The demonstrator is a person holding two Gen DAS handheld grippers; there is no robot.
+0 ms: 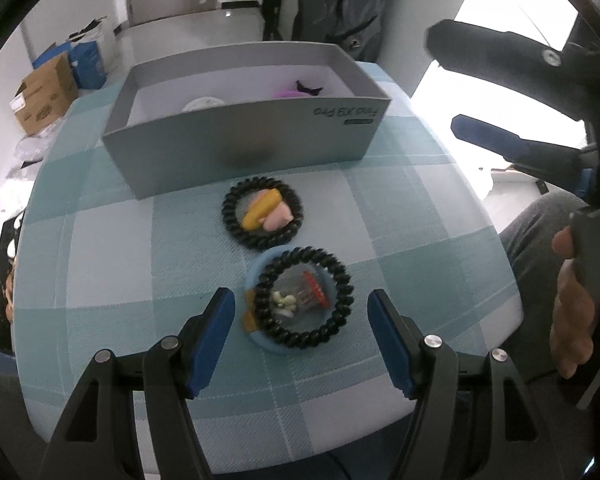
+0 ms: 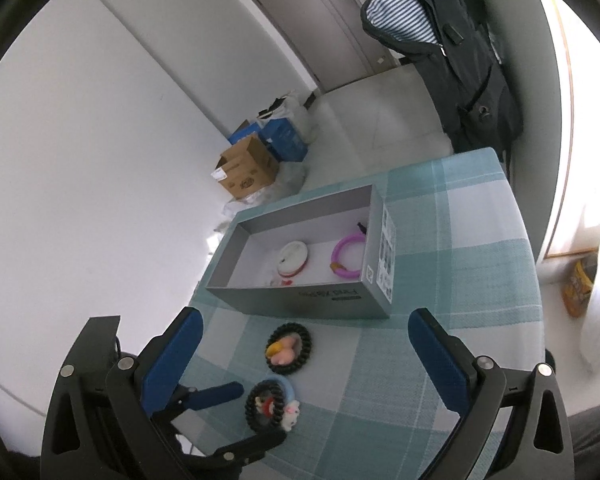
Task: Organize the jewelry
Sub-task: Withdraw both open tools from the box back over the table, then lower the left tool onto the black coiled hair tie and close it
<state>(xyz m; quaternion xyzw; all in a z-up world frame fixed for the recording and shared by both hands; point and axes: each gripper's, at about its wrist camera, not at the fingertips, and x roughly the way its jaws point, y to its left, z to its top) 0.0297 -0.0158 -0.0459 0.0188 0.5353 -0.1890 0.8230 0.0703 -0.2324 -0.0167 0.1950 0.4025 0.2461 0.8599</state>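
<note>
Checked teal worktop (image 1: 420, 216), grey box (image 1: 244, 148) at 12 o'clock, white wall behind. Left tongs (image 1: 300, 312) gaping, empty, straddling near black coil hair tie (image 1: 302, 296) stacked on blue ring, dead ahead; round, no long axis. Second coil tie (image 1: 262, 213) between it and box. Right tongs (image 2: 304, 356) gaping, empty, farther back. Worktop edge close at 6 o'clock, free room either side

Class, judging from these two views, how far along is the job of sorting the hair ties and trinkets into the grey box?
Done: a purple ring and a white round piece already lie in the grey box. In hand: nothing; the left gripper is open, around the nearer black coil tie on its blue ring. Left: that pile and the farther black coil tie with its pink and yellow charms. The right gripper is open and empty.
</note>
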